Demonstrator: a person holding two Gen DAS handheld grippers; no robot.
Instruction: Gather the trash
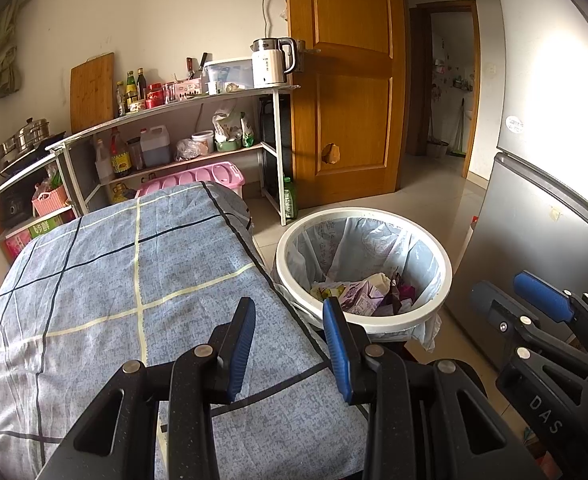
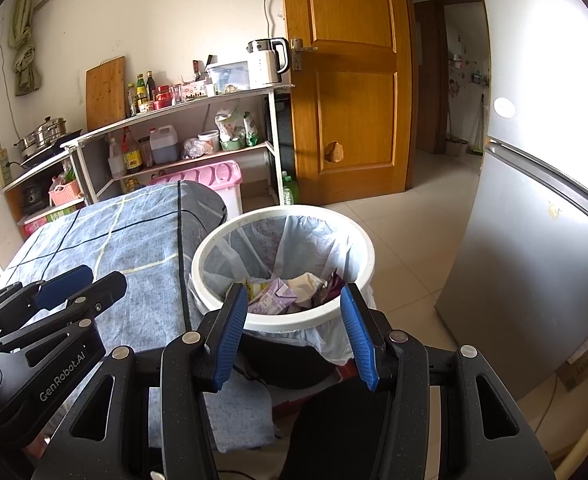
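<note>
Black grippers, blue ribbed jaws, silver rivets

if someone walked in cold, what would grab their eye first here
Likely the white trash bin on the floor beside the table with the blue checked cloth, lined with a bag and holding crumpled wrappers. Next, the two open, empty grippers: right gripper over the bin, left gripper at the table edge.

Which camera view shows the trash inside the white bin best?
The right wrist view: the bin sits near the middle, and the trash shows between the open tool fingers. The left wrist view shows the same trash off to the right, partly behind one finger.
</note>
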